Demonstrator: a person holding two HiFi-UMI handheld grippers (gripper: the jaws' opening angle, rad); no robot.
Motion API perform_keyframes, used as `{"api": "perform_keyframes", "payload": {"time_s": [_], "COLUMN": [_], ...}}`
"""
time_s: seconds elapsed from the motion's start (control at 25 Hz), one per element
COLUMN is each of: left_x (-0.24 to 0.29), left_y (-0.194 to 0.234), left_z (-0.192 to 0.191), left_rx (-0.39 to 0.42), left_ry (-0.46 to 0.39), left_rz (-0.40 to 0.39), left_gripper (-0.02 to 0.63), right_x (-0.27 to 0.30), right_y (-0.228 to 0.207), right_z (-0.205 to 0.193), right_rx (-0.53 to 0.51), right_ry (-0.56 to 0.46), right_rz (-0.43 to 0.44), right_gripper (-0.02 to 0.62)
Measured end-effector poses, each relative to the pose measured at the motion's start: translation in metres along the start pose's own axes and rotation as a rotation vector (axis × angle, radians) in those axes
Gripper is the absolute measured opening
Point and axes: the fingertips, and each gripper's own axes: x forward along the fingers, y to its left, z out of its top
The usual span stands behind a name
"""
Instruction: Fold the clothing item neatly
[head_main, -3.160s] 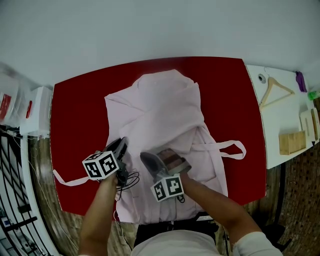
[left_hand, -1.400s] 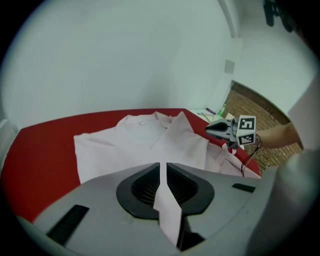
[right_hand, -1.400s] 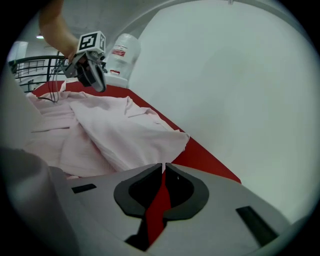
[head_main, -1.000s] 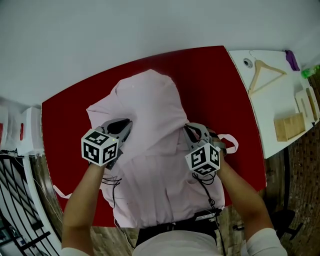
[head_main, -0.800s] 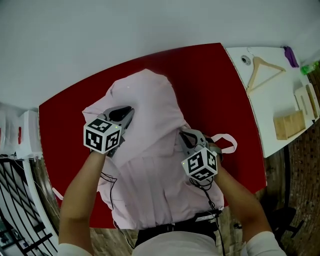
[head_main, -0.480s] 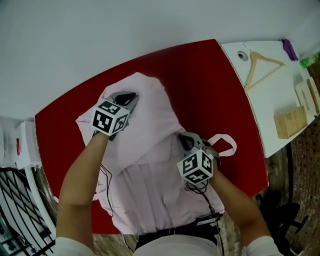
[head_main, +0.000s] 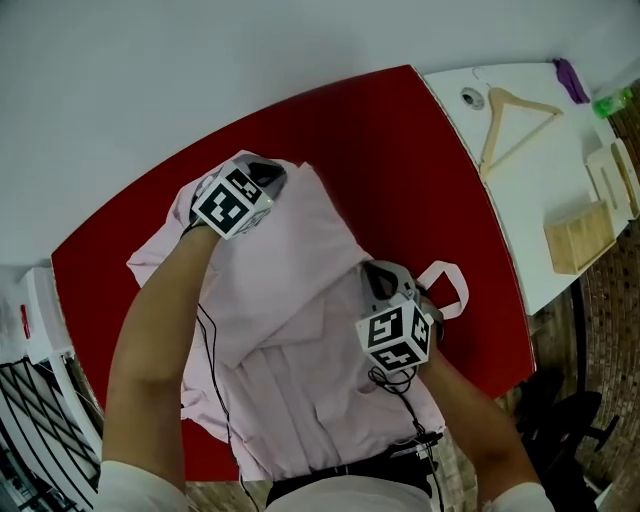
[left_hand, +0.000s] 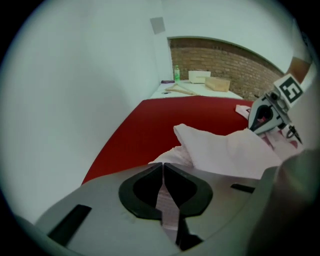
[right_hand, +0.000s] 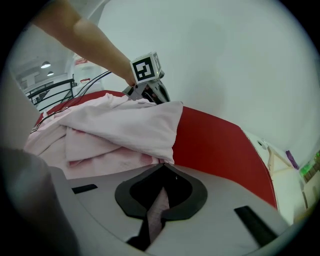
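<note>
Both clamp the garment (head_main: 290, 270): left tongs (left_hand: 163, 165), arm outstretched, just closed; right tongs (right_hand: 163, 167) nearer.

The garment (head_main: 300, 300) is thin, pale pink woven cloth, soft and matt, creased and lying in loose, rumpled folds. The right claw (right_hand: 162, 172) has a smooth, grey, matt plastic shell with a dull black inner lining. Its marker cube (head_main: 395, 338) bears flat black-and-white print with no shine. The bench (head_main: 400, 150) has an even, matt red top; whether that is cloth or board I cannot tell. The white side bench (head_main: 525, 215) at the far right looks smooth and hard. On it lie a hanger (head_main: 524, 102) of bare pale wood and a box (head_main: 578, 240) of raw, unpainted wood. The wall (left_hand: 235, 62) behind them is rough brick.
</note>
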Motion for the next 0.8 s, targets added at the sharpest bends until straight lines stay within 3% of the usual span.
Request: {"api": "perform_keyframes", "payload": {"time_s": [0.12, 0.24, 0.48, 0.8], "left_x": [0.01, 0.016, 0.021, 0.021], "left_y": [-0.001, 0.001, 0.01, 0.022], "left_z": [0.001, 0.003, 0.013, 0.013], "left_rx": [0.033, 0.018, 0.007, -0.07], "left_ry": [0.031, 0.03, 0.013, 0.002], "left_rz": [-0.016, -0.012, 0.063, 0.138], "left_gripper": [0.015, 0.013, 0.012, 0.012], "right_x": [-0.001, -0.002, -0.005, -0.007], "right_y": [-0.003, -0.009, -0.026, -0.034], "right_z": [-0.001, -0.005, -0.01, -0.014], "right_rx": [0.01, 0.033, 0.075, 0.097], "right_ry": [0.001, 0.008, 0.023, 0.026], "right_rz": [-0.01, -0.028, -0.066, -0.098], "right_gripper": [0.016, 0.017, 0.015, 0.015]}}
